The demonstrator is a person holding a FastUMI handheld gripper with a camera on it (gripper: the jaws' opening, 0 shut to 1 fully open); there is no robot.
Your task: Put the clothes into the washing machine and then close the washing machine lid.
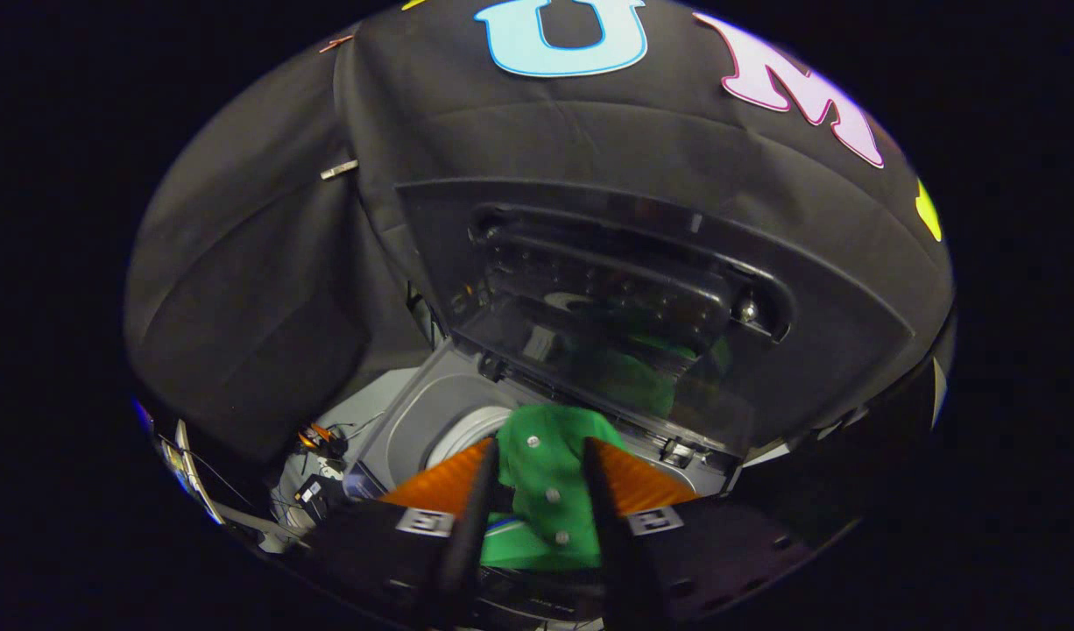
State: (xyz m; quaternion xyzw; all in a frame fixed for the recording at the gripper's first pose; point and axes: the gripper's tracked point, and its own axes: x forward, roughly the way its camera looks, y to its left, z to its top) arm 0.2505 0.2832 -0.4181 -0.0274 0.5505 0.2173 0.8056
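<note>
A green garment with white buttons hangs bunched between my two fingers, and my gripper is shut on it. Just beyond the fingers lies the grey top of the washing machine with its round drum opening partly seen to the left of the cloth. The machine's dark lid stands raised behind the opening, and its glossy panel mirrors the green cloth. The garment hangs above the opening; I cannot tell whether its lower end touches the drum.
Black booth cloth drapes behind and to the left of the machine. Cables and small devices lie on a pale surface left of the machine.
</note>
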